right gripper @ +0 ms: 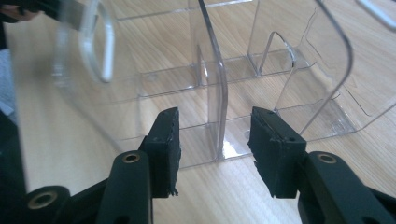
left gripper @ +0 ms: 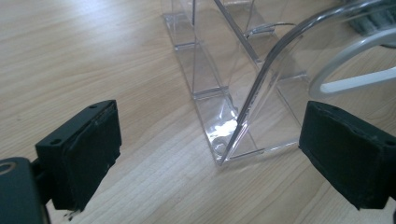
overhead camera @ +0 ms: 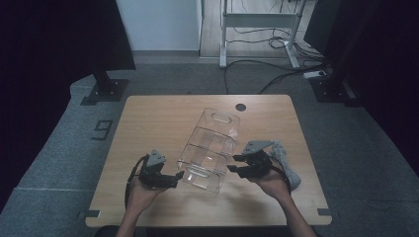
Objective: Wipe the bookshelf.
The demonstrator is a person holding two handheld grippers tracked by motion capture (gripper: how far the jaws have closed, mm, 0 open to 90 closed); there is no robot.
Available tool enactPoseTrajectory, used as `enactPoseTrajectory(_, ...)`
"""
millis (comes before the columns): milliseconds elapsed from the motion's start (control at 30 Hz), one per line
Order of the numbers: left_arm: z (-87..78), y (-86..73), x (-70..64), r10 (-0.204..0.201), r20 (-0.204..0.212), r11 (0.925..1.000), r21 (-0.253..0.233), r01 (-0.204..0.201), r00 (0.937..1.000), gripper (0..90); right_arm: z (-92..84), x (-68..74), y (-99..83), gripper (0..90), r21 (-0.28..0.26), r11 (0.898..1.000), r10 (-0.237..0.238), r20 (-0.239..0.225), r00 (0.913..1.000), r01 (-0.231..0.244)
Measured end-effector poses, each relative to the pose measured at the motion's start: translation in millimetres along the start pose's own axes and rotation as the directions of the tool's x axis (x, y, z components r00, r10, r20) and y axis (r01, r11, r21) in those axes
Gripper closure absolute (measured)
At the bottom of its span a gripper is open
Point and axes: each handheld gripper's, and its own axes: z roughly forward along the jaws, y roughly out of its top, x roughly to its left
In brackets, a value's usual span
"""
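A clear plastic box [overhead camera: 210, 145] with dividers and handle cut-outs lies at an angle in the middle of the wooden table [overhead camera: 153, 118]. My left gripper [overhead camera: 179, 177] is at its near left corner, jaws wide open. In the left gripper view that corner of the box [left gripper: 224, 79] stands between and just beyond the pads [left gripper: 88, 154] of my left gripper [left gripper: 215, 140], untouched. My right gripper [overhead camera: 232, 164] points at the box's right side. In the right gripper view my right gripper [right gripper: 217, 140] is open, and an upright clear wall of the box [right gripper: 212, 84] rises just beyond the gap, clear of the pads.
A grey knitted cloth [overhead camera: 290, 168] lies on the table behind the right hand. A round cable hole [overhead camera: 240, 107] sits near the table's far edge. Black stand bases [overhead camera: 106, 89] and cables are on the floor beyond.
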Motion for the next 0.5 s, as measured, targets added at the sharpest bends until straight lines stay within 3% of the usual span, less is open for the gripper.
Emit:
enactPoseTrajectory(167, 8.6, -1.7, 0.0, 0.01, -0.023, 0.9998, 0.018, -0.009, 0.9997, 6.4, 19.9, -1.5, 1.4, 53.0, 0.02, 1.0, -0.005, 0.021, 0.9998, 0.005)
enactPoseTrajectory(400, 13.9, -2.9, 3.4, 0.009, -0.036, 0.9994, 0.033, -0.008, 0.9993, 5.5, 25.7, 1.2, 0.8, 56.6, 0.012, 1.0, 0.001, -0.04, 0.9992, 0.0)
enactPoseTrajectory(500, 15.2, -3.4, 6.0, 0.003, -0.041, 0.9994, 0.034, -0.001, 0.9991, 5.7, 27.2, 4.9, 2.0, 55.7, 0.016, 1.0, -0.006, -0.031, 0.9995, 0.006)
